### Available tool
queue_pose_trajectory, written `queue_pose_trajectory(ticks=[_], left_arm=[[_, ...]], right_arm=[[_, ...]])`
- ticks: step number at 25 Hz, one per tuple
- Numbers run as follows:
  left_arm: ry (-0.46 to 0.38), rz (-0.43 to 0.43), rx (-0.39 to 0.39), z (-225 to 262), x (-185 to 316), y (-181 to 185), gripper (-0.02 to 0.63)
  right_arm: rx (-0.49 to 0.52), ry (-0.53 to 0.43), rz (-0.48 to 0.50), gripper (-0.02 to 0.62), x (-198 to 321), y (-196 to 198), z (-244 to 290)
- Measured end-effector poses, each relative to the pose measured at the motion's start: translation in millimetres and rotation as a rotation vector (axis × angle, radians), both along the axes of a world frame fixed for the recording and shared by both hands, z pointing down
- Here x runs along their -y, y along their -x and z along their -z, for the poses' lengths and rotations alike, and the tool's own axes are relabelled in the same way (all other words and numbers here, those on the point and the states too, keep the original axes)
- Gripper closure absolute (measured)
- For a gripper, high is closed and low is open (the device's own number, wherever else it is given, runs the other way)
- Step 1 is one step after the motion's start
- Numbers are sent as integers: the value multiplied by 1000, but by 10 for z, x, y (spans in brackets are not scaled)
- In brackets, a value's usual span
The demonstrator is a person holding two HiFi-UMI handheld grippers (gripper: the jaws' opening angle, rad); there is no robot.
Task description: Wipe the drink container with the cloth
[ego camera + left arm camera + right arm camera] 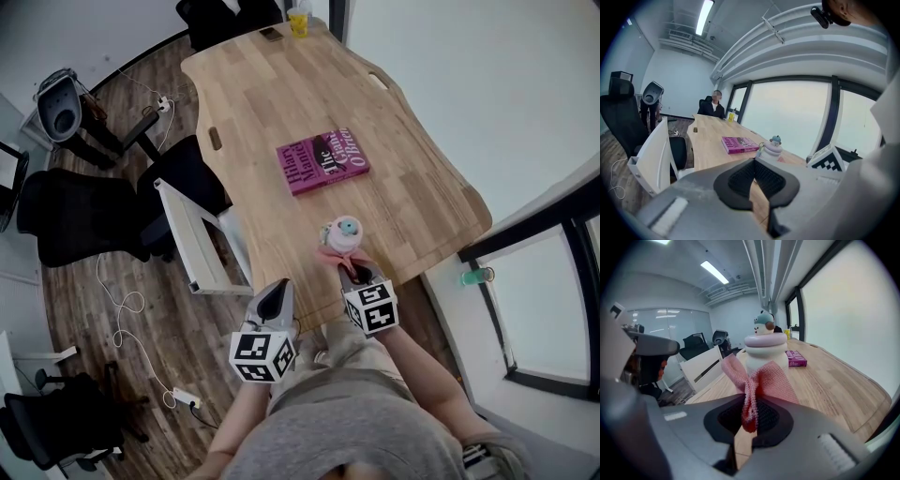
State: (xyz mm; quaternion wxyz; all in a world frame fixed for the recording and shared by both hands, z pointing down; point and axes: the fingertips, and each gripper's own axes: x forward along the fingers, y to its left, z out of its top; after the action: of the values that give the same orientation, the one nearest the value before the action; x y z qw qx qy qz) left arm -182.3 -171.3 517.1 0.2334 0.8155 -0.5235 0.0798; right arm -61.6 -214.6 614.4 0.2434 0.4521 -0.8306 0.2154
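Observation:
The drink container [340,234], a white bottle with a pink ring and a teal-capped figure on its lid, stands upright near the front edge of the wooden table [281,94]. My right gripper [354,272] is just in front of it, shut on a pink mesh cloth [328,254]. In the right gripper view the cloth [759,380] fans up from the right gripper [749,420] against the lower body of the container [764,350]. My left gripper [275,295] hangs left of the table's edge, shut and holding nothing. In the left gripper view the left gripper [754,164] points toward the container [773,146].
A magenta book [322,161] lies flat at the table's middle, beyond the container. A yellow cup [298,21] stands at the far end, where a person [712,107] sits. A white chair [192,230] and black office chairs [70,220] stand left of the table. A green bottle [476,276] sits by the window.

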Motion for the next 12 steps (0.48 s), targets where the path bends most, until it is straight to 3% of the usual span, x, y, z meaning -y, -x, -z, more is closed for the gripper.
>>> queue_pose_trajectory(ticks=[12], left_arm=[[17, 14, 0, -69, -75, 32, 604]], right_arm=[[-66, 88, 37, 568, -13, 37, -431]])
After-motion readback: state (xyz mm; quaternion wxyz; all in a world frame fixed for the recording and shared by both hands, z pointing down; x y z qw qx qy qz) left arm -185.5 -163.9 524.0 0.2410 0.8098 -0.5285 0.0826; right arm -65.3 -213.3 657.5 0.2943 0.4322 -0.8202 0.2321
